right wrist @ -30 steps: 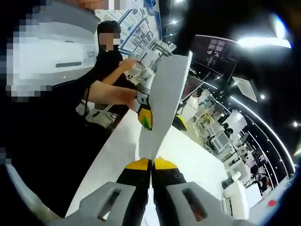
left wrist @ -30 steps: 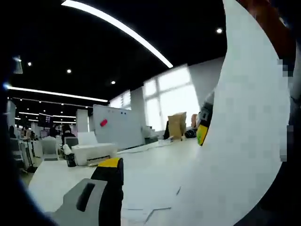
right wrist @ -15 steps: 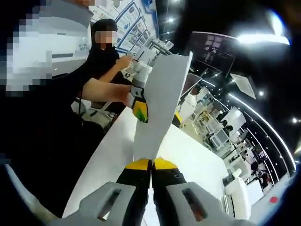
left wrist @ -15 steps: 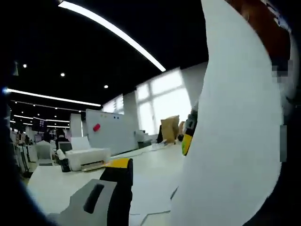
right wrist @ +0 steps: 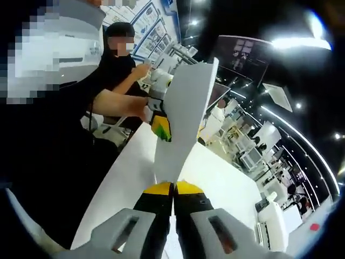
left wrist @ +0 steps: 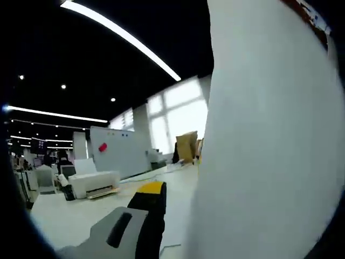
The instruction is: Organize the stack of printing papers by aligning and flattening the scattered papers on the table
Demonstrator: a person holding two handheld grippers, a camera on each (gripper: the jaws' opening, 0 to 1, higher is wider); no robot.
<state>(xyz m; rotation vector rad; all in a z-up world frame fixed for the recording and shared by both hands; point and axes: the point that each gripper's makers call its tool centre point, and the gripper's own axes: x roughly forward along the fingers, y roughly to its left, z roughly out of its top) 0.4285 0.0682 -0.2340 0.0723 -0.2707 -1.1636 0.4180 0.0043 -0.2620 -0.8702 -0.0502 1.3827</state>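
Closer now, the paper stack (left wrist: 269, 140) crowds 3 o'clock beside the left claw (right wrist: 160, 128), whose grip I cannot tell. Right claw (right wrist: 173, 189) stays clenched on its bottom edge, stack upright above the surface (right wrist: 226, 183), ready for tapping square.

The white table (left wrist: 70, 218) stretches ahead of my left claw; a white printer (left wrist: 92, 184) sits on its far part; beyond it a brown cardboard box (left wrist: 186, 145) stands on the far end; loose paper edges (left wrist: 171, 247) lie flat near me.
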